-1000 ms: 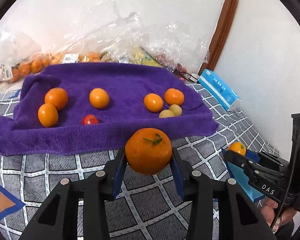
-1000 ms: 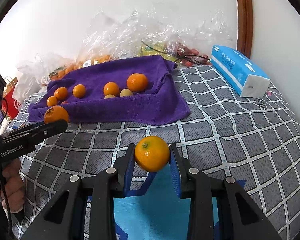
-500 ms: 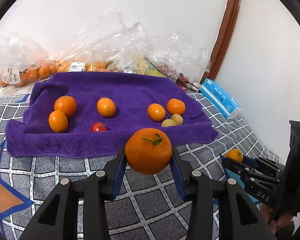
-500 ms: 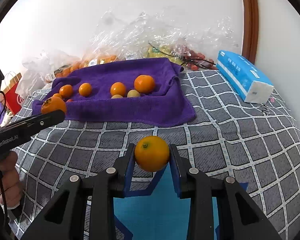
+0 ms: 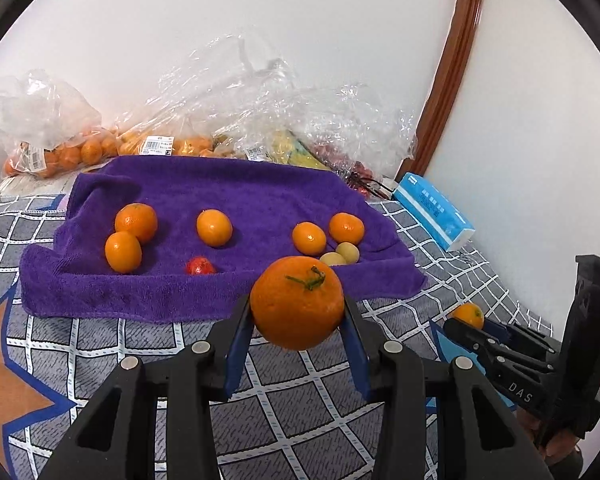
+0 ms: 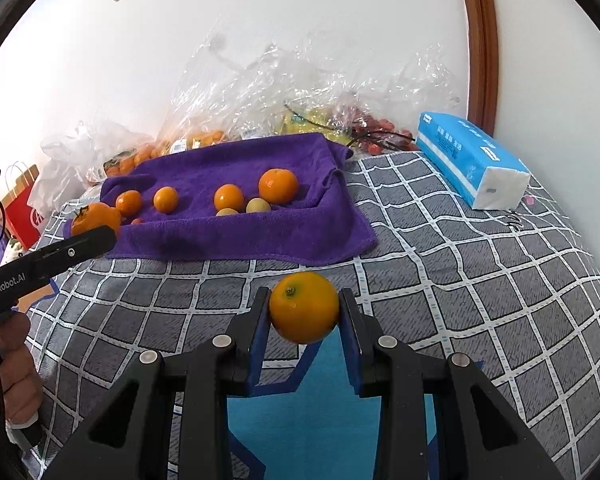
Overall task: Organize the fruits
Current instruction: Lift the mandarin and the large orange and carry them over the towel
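My left gripper (image 5: 297,320) is shut on a large orange with a green stem (image 5: 297,307), held above the checked cloth in front of the purple towel (image 5: 236,192). My right gripper (image 6: 304,320) is shut on a smaller orange (image 6: 304,307), also short of the towel (image 6: 240,236). On the towel lie several oranges, such as one (image 5: 214,227) near the middle, a red fruit (image 5: 199,266) and two pale yellow fruits (image 5: 347,252). The right gripper and its orange (image 5: 467,315) show at the right of the left wrist view; the left gripper's orange (image 6: 96,218) shows at the left of the right wrist view.
Clear plastic bags of fruit (image 5: 260,120) lie behind the towel against the wall. A blue tissue pack (image 6: 472,158) lies at the back right. A red paper bag (image 6: 22,208) stands at the far left. A checked grey cloth (image 6: 460,280) covers the surface.
Both grippers have drawn back and risen a little with their oranges held; the towel and tissue pack look slightly farther and lower in both views.
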Demonstrator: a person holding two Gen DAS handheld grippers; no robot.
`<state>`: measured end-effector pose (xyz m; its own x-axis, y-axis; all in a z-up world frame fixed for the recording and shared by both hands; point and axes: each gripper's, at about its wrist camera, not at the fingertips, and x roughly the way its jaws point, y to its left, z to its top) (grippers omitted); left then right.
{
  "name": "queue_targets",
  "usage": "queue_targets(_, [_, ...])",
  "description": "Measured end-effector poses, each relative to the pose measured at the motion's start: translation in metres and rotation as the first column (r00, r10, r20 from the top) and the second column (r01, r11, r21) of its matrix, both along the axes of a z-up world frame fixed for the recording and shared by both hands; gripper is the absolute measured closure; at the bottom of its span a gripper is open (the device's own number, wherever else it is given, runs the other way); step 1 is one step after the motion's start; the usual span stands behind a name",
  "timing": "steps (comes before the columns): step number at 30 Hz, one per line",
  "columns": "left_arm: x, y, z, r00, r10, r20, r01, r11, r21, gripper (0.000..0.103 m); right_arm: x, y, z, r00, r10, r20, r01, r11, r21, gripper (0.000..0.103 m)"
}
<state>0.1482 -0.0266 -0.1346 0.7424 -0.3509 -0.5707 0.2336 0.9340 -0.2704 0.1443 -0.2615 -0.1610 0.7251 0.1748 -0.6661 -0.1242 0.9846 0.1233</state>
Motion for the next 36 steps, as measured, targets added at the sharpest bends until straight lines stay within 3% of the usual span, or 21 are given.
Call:
queue_targets(18, [-0.003,0.007,0.005,0.999,0.033,0.022,-0.033,0.999,-0.007,0.062,-0.005,0.013,0.009,0.999,0.028,-0.021,-0.027,0.998,0.062,0.070])
queue_targets(26, [0.000,0.015,0.014,0.999,0.046,0.027,-0.046,0.999,-0.009,0.062,0.002,0.017,0.043,0.998,0.050,0.026,-0.052,0.994,0.092,0.070])
queue_targets(36, [0.001,0.045,0.058,0.996,0.093,-0.002,-0.093,0.995,0.034,0.062,0.031,0.041,0.085,0.987,0.101,0.122,-0.109,0.992,0.061,0.070])
